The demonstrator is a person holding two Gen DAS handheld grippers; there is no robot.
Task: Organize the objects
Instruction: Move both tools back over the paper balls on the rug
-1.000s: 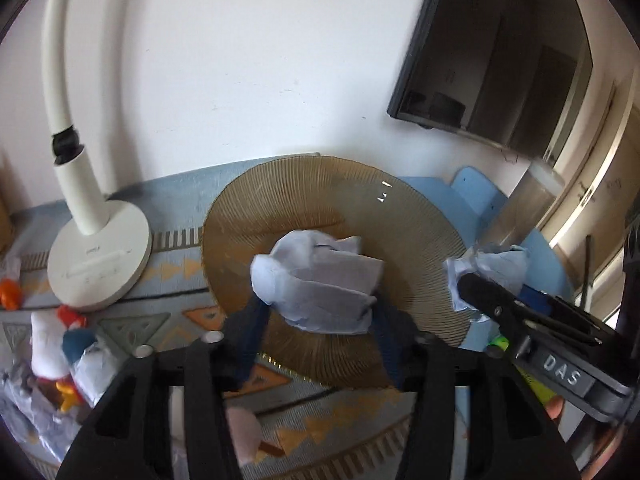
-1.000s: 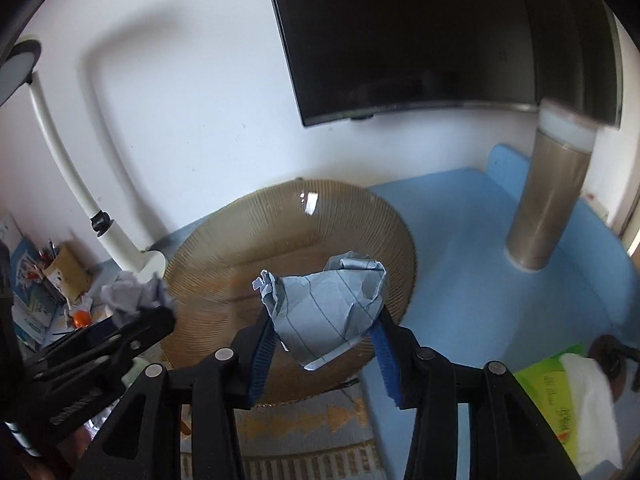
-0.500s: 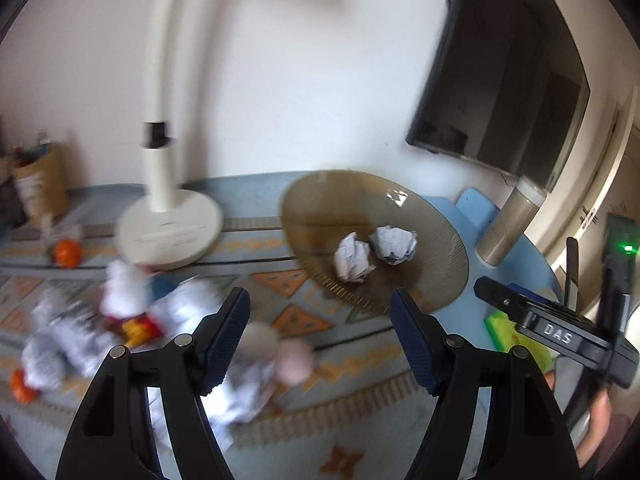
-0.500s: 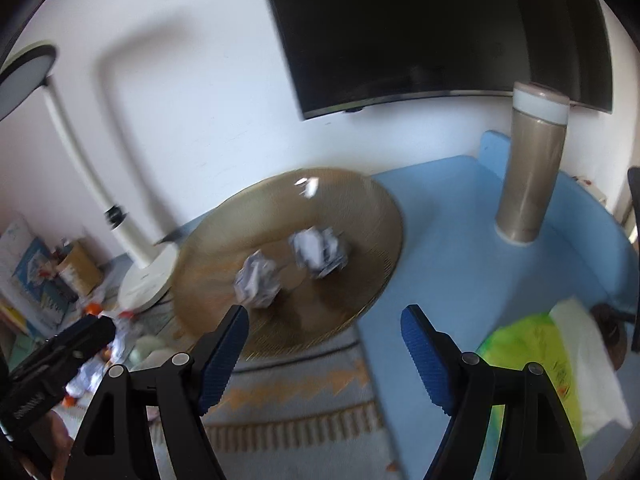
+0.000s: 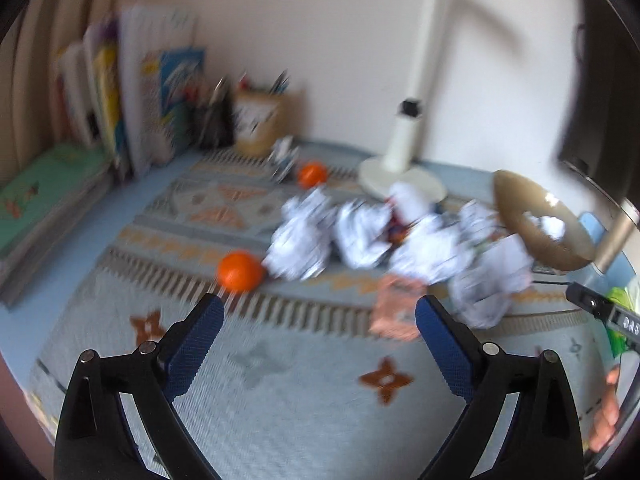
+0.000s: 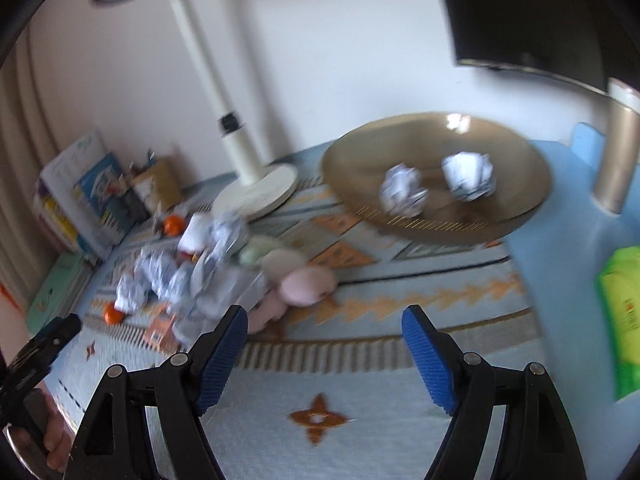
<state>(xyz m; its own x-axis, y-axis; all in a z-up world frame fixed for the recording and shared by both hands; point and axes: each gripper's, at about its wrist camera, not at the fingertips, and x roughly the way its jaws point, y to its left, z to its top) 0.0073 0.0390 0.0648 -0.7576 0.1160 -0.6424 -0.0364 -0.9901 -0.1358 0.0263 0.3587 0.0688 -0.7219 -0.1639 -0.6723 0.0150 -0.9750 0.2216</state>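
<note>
White lamp (image 5: 404, 168) standing on a patterned mat (image 5: 280, 380); books (image 5: 132, 92) upright against the wall, pen holder (image 5: 260, 124) beside them; dark screen (image 6: 532, 12) on the wall; tan tumbler (image 6: 616, 152) on the blue counter (image 6: 560, 240).

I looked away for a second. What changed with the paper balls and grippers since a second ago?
Both grippers, left and right, let go of their paper balls into the brown bowl, opened and drew back toward the pile. The lamp stayed put.

2 paper balls (image 6: 402, 189) in the bowl (image 6: 516, 216), paper pile (image 6: 180, 276) left of it on the mat (image 6: 360, 400).
</note>
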